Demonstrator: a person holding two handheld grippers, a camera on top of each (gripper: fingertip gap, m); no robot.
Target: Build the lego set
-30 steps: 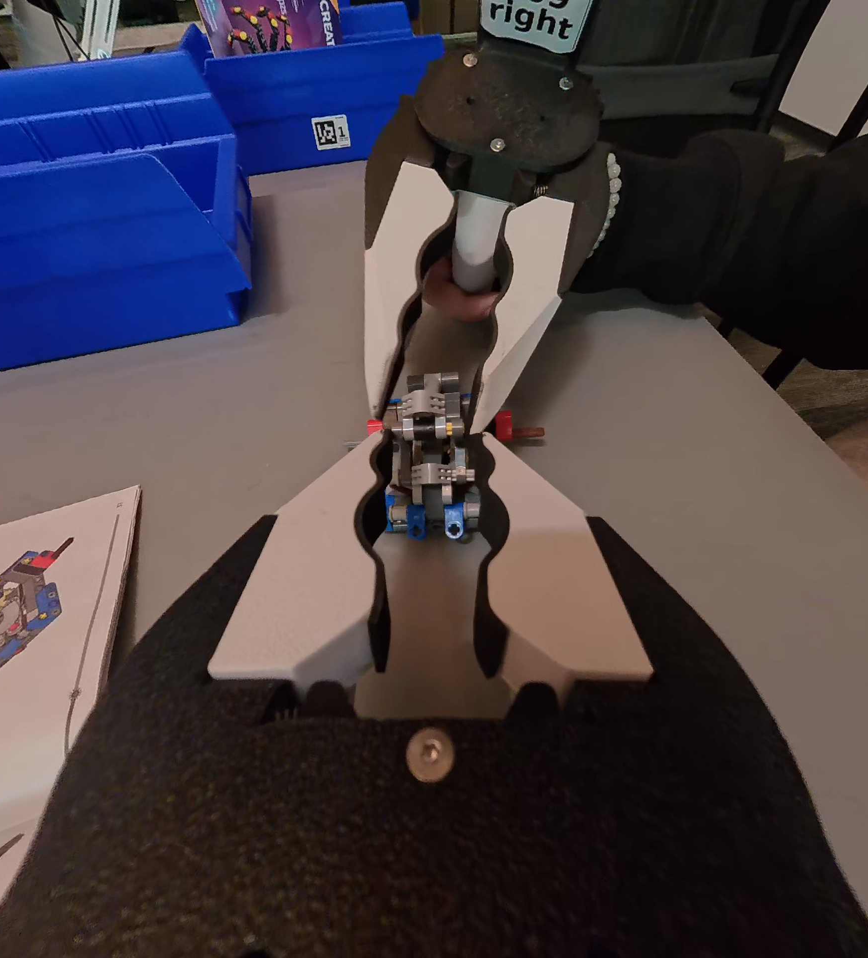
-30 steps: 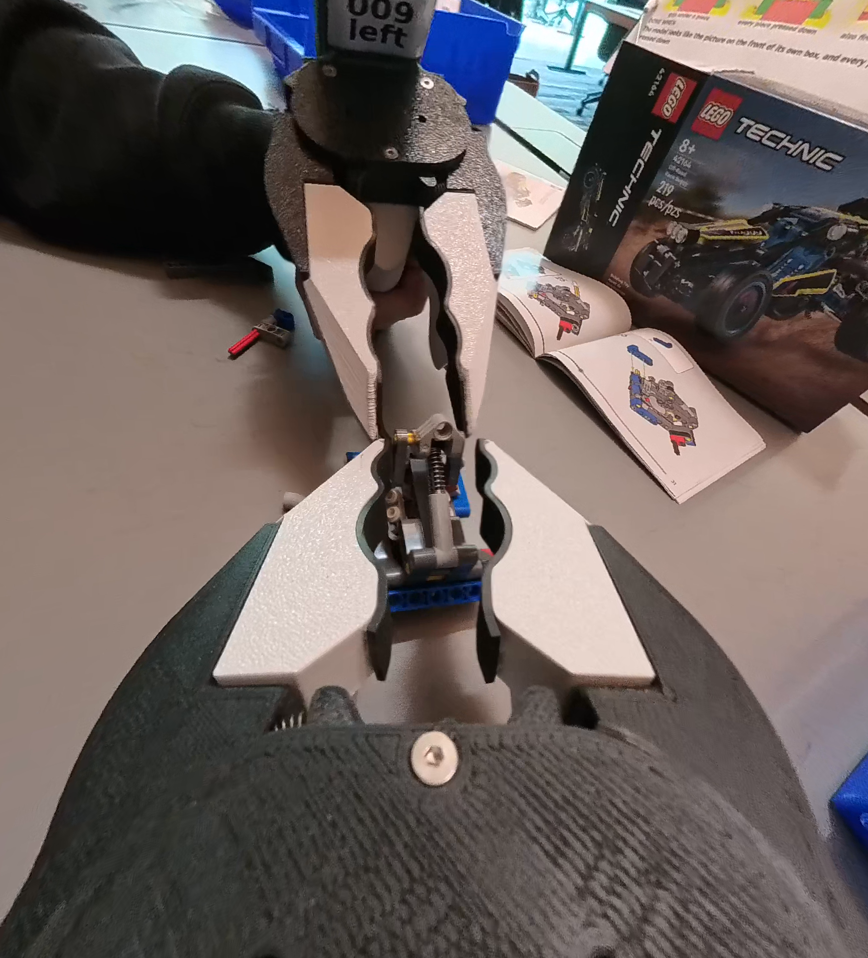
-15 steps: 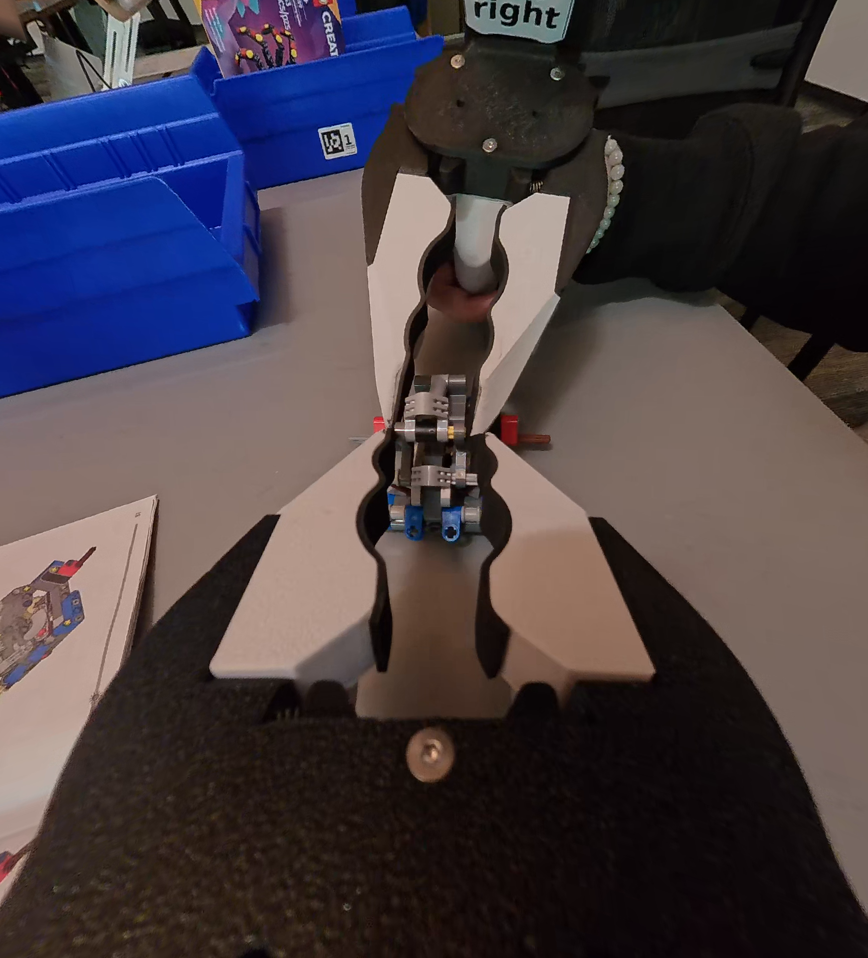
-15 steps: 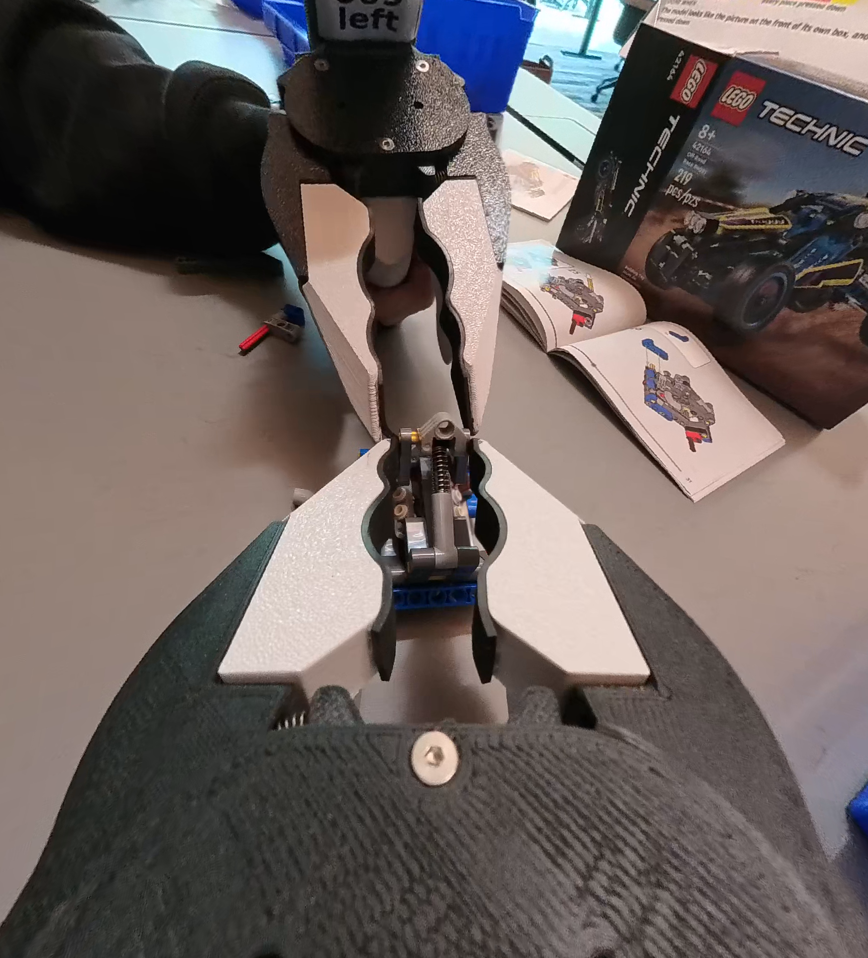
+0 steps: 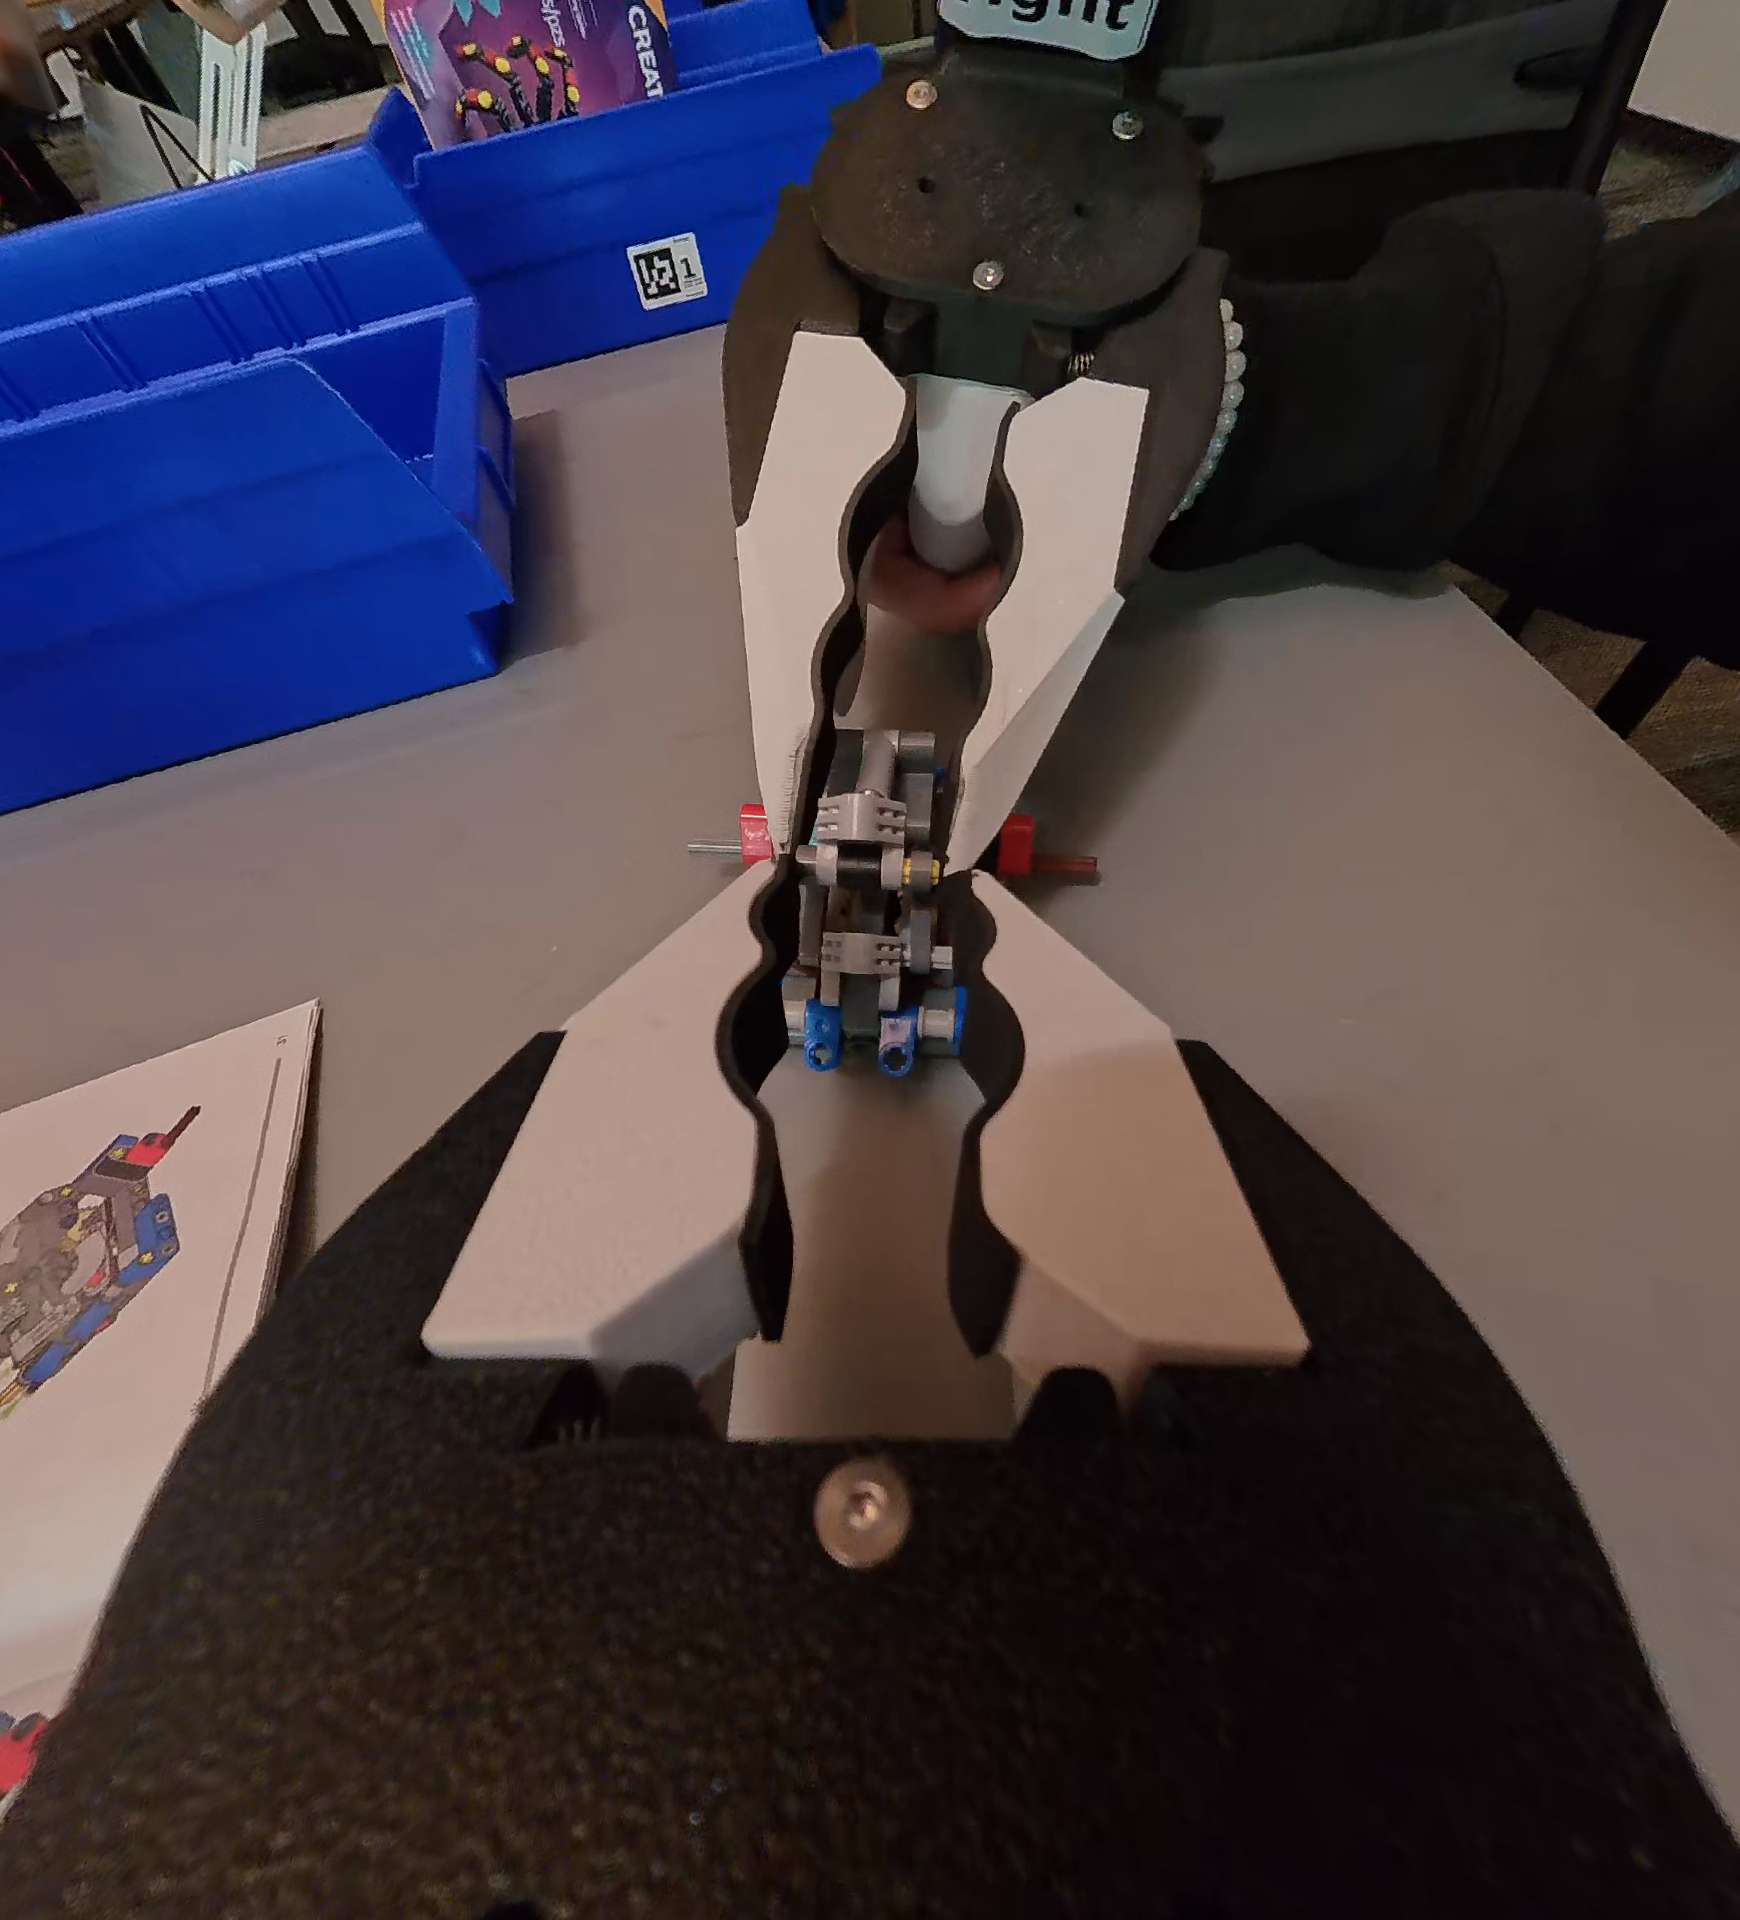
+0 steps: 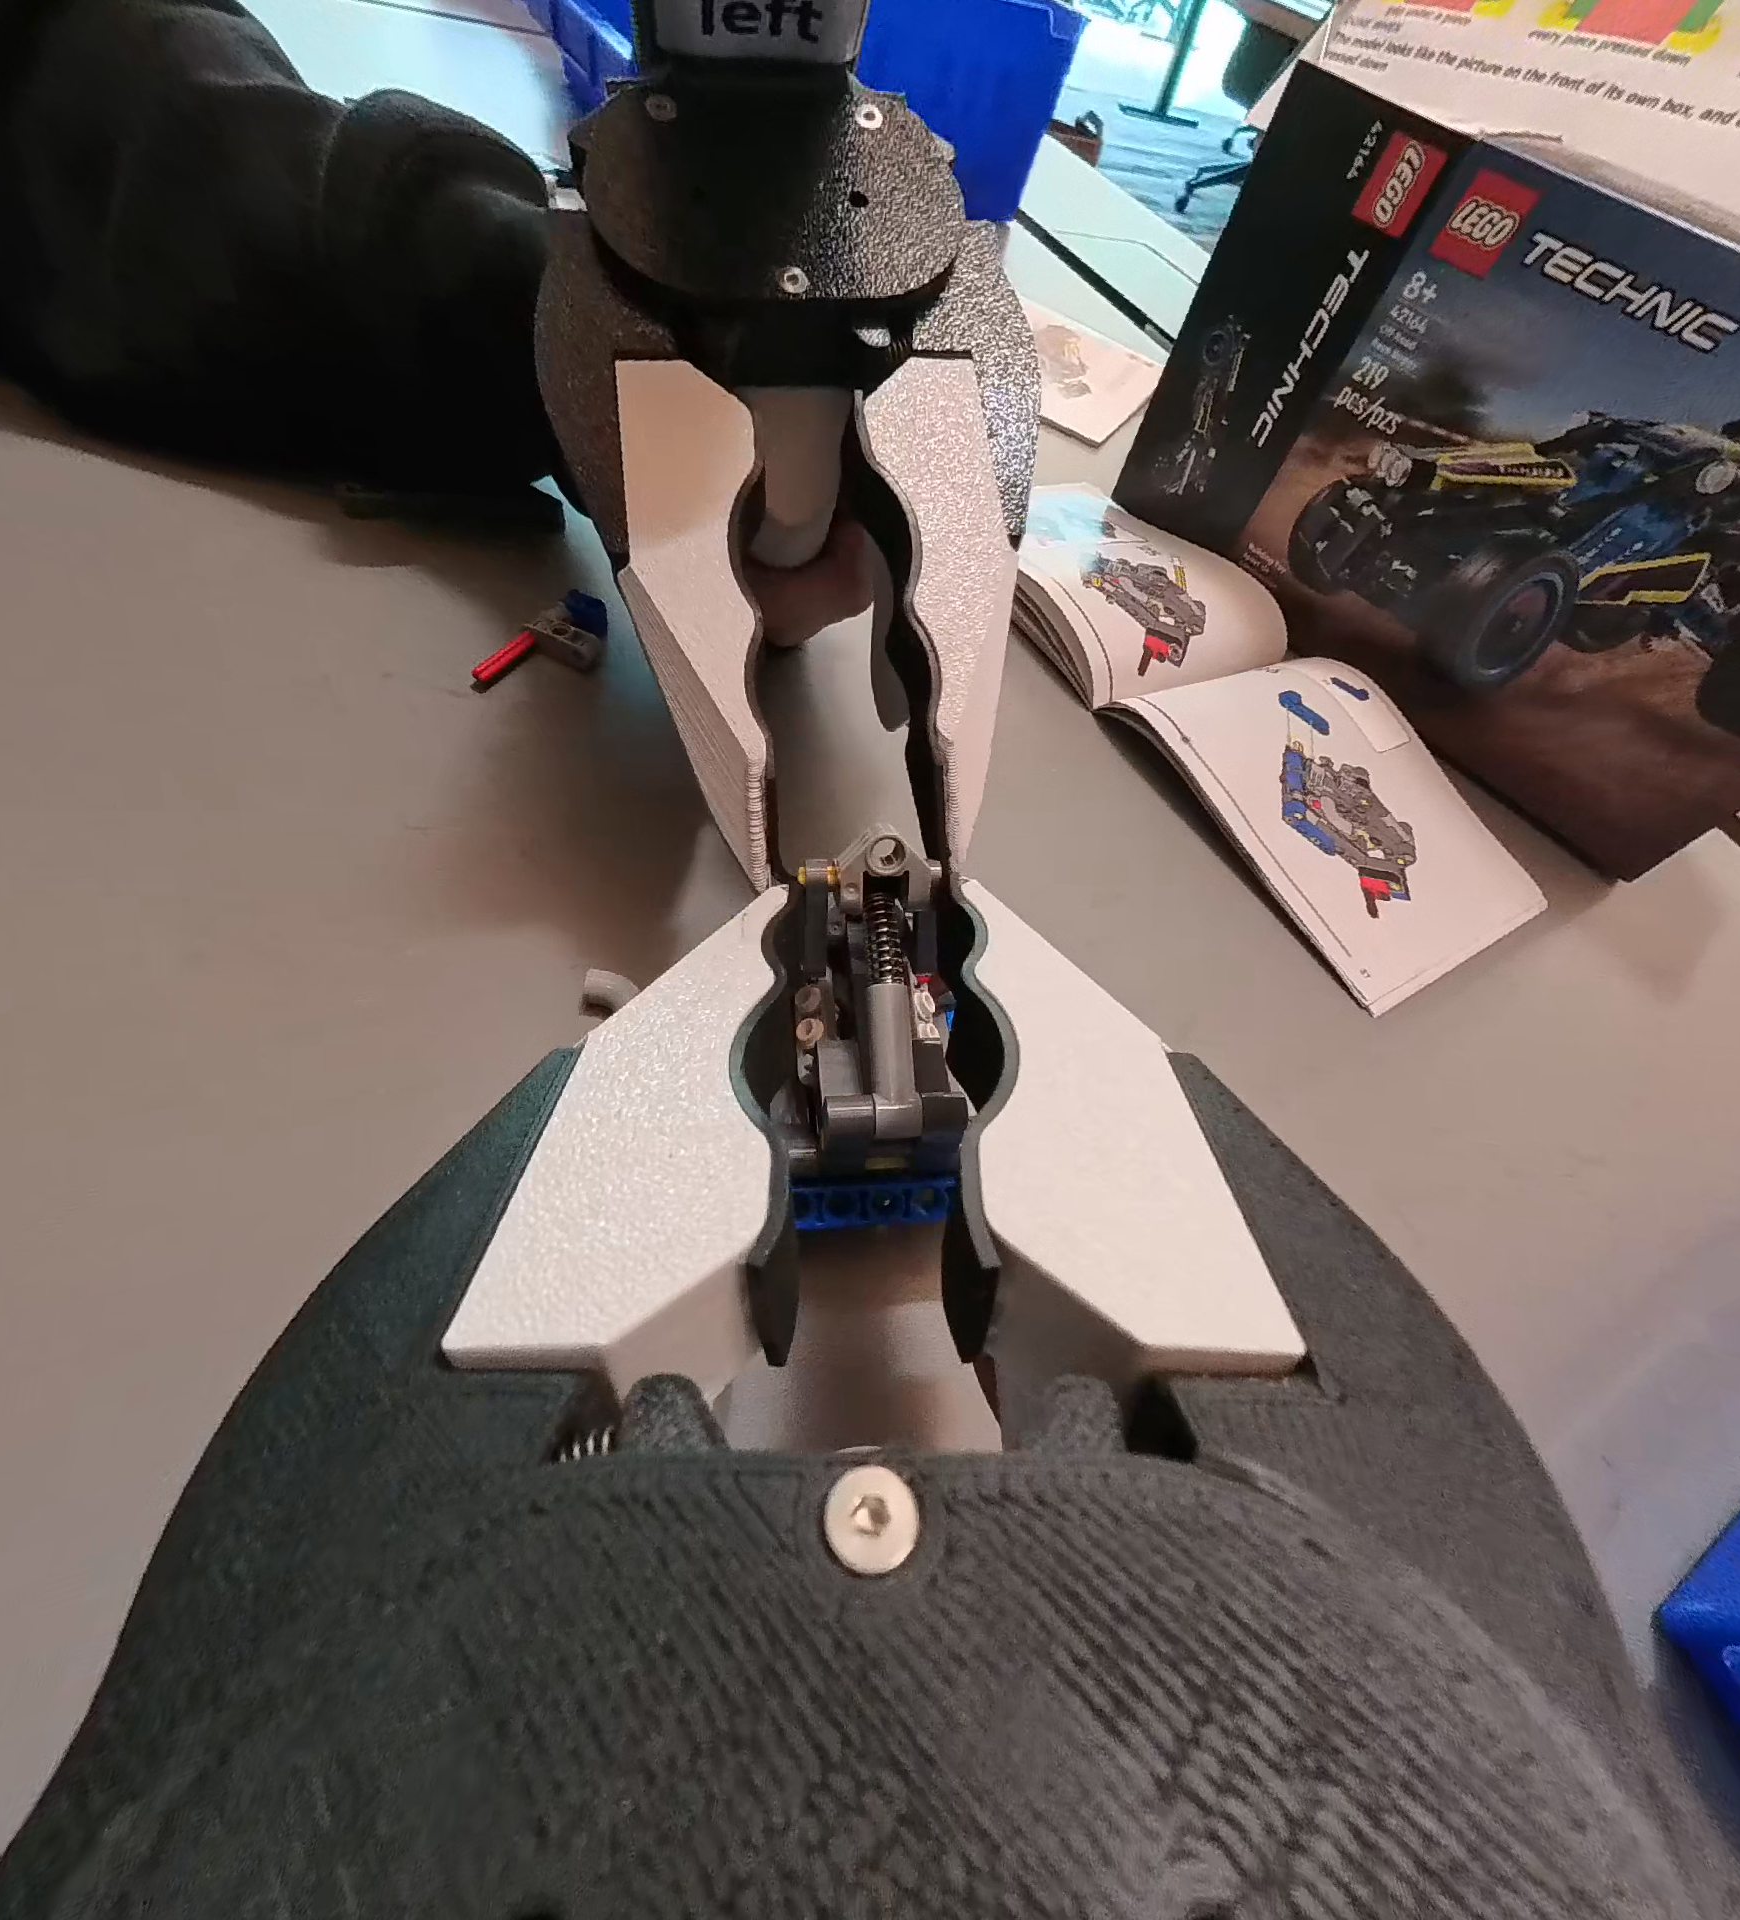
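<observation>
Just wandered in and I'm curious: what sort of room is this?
Probably a workshop or lab table set up for toy-brick building. Blue storage bins, a boxed car kit and an open instruction booklet surround two hand-held tongs gripping a half-built model.

Blue bins (image 5: 180, 540), booklet (image 6: 1292, 790) (open), box (image 6: 1531, 468).

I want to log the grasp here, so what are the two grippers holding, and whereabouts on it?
Both hold one grey and blue brick assembly: the left gripper clamps the end with blue connectors, the right gripper the end with the spring shock and blue beam.
</observation>
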